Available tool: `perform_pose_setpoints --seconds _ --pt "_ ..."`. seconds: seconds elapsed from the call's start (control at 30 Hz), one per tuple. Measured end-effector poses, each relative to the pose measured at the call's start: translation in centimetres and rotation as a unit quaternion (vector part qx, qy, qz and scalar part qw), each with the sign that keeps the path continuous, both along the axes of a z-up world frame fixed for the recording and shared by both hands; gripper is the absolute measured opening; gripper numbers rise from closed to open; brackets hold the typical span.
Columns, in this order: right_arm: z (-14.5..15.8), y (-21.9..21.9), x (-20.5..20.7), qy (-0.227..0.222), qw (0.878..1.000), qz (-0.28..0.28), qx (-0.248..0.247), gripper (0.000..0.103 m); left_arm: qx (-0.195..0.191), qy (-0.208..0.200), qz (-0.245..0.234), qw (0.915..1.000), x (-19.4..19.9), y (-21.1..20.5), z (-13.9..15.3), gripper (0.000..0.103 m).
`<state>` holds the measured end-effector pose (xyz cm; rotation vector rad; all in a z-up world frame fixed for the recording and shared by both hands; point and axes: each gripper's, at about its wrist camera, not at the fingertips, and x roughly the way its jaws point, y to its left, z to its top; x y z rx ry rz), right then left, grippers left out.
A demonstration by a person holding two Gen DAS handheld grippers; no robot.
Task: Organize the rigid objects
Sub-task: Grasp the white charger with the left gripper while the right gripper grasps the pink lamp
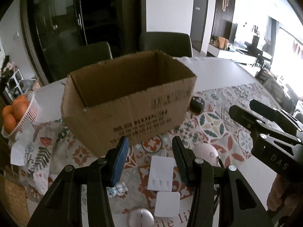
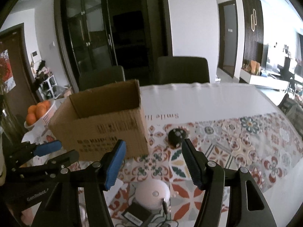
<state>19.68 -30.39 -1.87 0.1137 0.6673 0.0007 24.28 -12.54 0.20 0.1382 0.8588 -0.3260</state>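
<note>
Left wrist view: the left gripper (image 1: pixel 150 160) hangs wide apart over the patterned cloth (image 1: pixel 214 124), holding nothing. The box (image 1: pixel 128 102) stands at 12 o'clock from it, open at the top, and as far as its inside shows (only the upper walls are in sight) nothing lies in it. Under the jaws, at 6 o'clock, lie a white card (image 1: pixel 161 173) and a smaller white pad (image 1: pixel 167 203), with a round grey thing (image 1: pixel 141 216) at the bottom edge. A pale pink dome (image 1: pixel 206 153) sits at 3 o'clock, just beside the right finger. A dark round thing (image 1: pixel 197 104) rests by the box's right corner. The right gripper (image 1: pixel 244 109) reaches in at 3 o'clock, its jaws parted and empty. A basket of oranges (image 1: pixel 17 117) stands at 9 o'clock, off the cloth.

Right wrist view: the right gripper (image 2: pixel 153 155) is also spread wide and empty. The box (image 2: pixel 102 121) is at 11 o'clock, the dark round thing (image 2: pixel 176 135) at 1 o'clock just past the right finger. At 6 o'clock sit the dome (image 2: pixel 153 193) and a black adapter (image 2: pixel 136 215) with its cord. The left gripper (image 2: pixel 56 151) shows at 9 o'clock, open.

By my judgement the sorting has hardly begun: every loose thing in sight lies on the cloth, and all are left to go into the box.
</note>
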Motion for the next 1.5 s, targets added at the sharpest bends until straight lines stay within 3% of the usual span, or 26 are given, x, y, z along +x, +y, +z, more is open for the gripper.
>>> perform_pose_setpoints --seconds 0.33,0.73,1.07,1.5 --pt "-3.3 0.1 0.0 0.056 0.998 0.011 0.005 0.063 0.001 0.064 -0.012 0.9979 -0.2 0.0 -3.4 0.047" --pt "-7.1 0.5 1.3 0.141 0.989 0.039 0.002 0.073 -0.001 0.136 -0.027 0.9904 0.3 -0.1 -7.5 0.047" --pt "-9.3 1.0 1.9 0.174 0.983 0.062 -0.025 0.082 0.003 0.155 -0.038 0.9872 0.7 -0.5 -9.6 0.050" --pt "-12.2 1.4 3.7 0.217 0.966 0.129 -0.061 0.083 0.025 0.169 -0.046 0.9843 1.2 -1.5 -11.8 0.052"
